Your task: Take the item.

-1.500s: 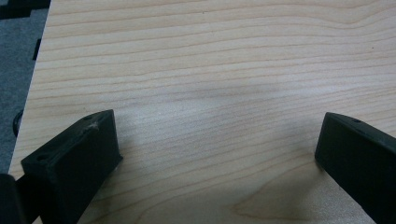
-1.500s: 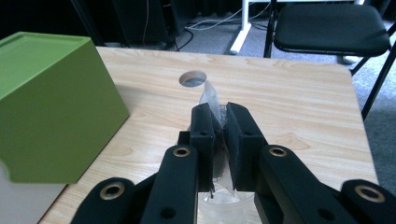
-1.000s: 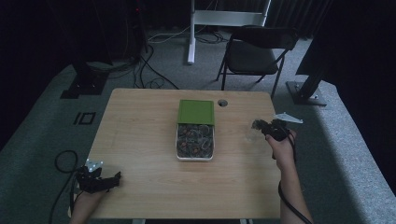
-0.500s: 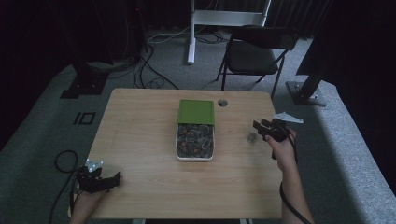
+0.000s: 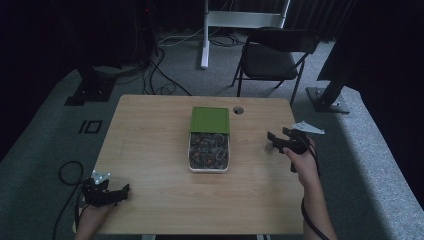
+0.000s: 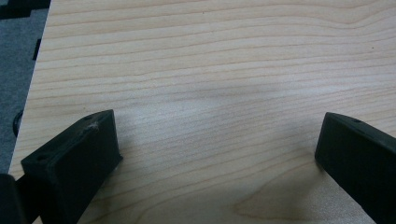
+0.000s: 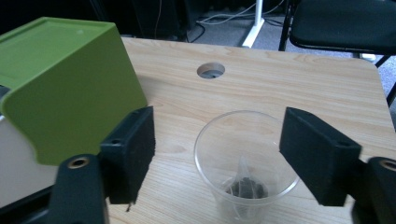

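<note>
— Cup (image 7: 246, 161) — clear plastic, a tea bag (image 7: 245, 186) inside, just right of the green-lidded box (image 5: 209, 138), between the right gripper (image 7: 217, 156)'s parted jaws.
— And the left gripper (image 5: 111, 192)?
— Well off from the box, near the table (image 5: 150, 140)'s corner — jaws wide apart, nothing between them.

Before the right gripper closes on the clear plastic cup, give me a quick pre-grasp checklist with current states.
1. Right gripper open: ok.
2. Clear plastic cup upright between the jaws: ok.
3. Jaws touching the cup wall yet: cannot tell.
4. Cup contents: a small dark tea bag at the bottom, ok.
5. Green lid of the white box close to one jaw: not ok, tight clearance.
6. Left gripper open, over bare wooden table, away from the cup: ok.
</note>
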